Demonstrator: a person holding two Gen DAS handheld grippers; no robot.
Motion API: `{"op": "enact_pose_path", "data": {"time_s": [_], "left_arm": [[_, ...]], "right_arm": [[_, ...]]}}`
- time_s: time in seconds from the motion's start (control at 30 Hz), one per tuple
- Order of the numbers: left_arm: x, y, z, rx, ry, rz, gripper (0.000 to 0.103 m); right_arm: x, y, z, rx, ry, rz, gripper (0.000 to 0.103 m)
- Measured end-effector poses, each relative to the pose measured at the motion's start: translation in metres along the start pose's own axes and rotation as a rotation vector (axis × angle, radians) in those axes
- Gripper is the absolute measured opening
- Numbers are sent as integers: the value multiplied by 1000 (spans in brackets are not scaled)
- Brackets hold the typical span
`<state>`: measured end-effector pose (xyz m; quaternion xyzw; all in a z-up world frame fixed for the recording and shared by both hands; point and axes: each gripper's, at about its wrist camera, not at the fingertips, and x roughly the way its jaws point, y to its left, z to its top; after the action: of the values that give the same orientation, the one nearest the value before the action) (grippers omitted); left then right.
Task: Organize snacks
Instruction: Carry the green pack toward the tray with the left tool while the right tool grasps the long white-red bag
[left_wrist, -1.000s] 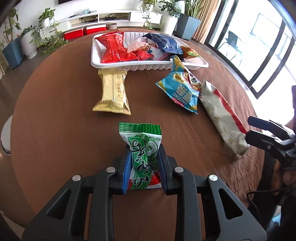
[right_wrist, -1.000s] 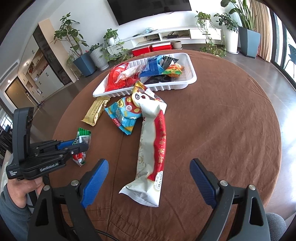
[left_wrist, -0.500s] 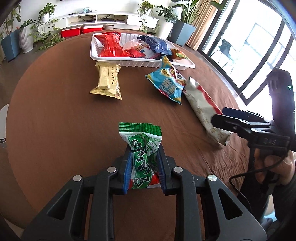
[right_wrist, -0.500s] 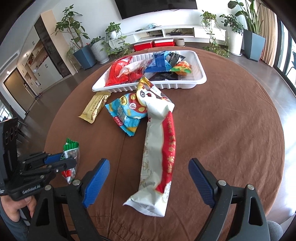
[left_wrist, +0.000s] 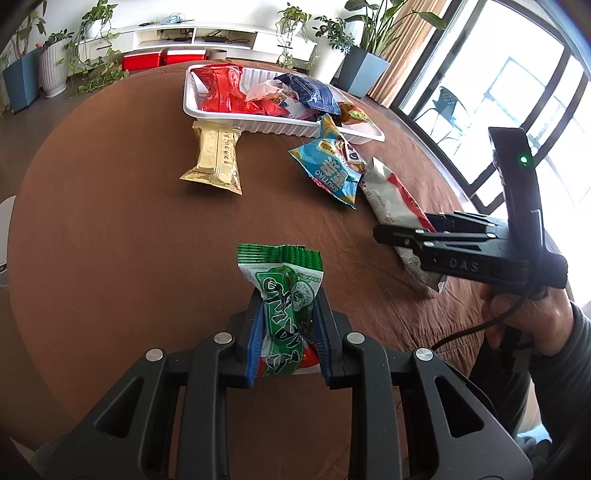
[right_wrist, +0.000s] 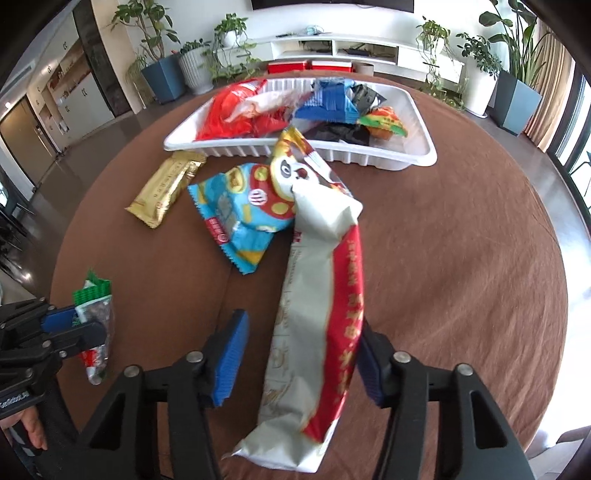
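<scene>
My left gripper (left_wrist: 287, 332) is shut on a green snack packet (left_wrist: 284, 295) and holds it above the near side of the brown table; it also shows in the right wrist view (right_wrist: 94, 317). My right gripper (right_wrist: 301, 358) is open, its fingers on both sides of a long white-and-red snack bag (right_wrist: 317, 325) that lies on the table. The right finger touches the bag; the left stands apart. A white tray (right_wrist: 417, 155) at the far side holds several snack bags. A gold bar packet (left_wrist: 218, 158) and a blue bag (left_wrist: 330, 170) lie in front of the tray.
The round table has a brown cloth (left_wrist: 110, 240). The right gripper body and hand (left_wrist: 480, 254) show at the right of the left wrist view. Beyond the table are potted plants (right_wrist: 162, 70), a white shelf unit (right_wrist: 351, 48) and windows.
My right gripper has moved forward and narrowed around the long white-and-red bag. My left gripper still holds the green packet and has pulled back and turned slightly.
</scene>
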<state>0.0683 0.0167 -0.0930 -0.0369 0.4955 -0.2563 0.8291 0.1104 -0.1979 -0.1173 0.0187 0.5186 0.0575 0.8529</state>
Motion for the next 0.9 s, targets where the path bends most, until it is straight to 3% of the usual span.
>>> {"op": "enact_pose_path", "data": {"time_s": [0.13,0.23,0.3,0.4,0.9], "left_arm": [[2,-1,0,0,3,-2,22],[3,-2,0,-1,4,-3,22],[3,-2,0,-1,3,-4,22],[4,-2,-1,-1,4,-5,22],[5,-3,1,-16,-7,-28,22]], "right_arm": [[2,3,4,-36,8,-45,48],[2,4,4,-62,7,-52,39],[2,6,4,-73,7,-48,24],[1,6,3,-79,6,-43,19],[-29,-26,-22,87,-39,109,16]]}}
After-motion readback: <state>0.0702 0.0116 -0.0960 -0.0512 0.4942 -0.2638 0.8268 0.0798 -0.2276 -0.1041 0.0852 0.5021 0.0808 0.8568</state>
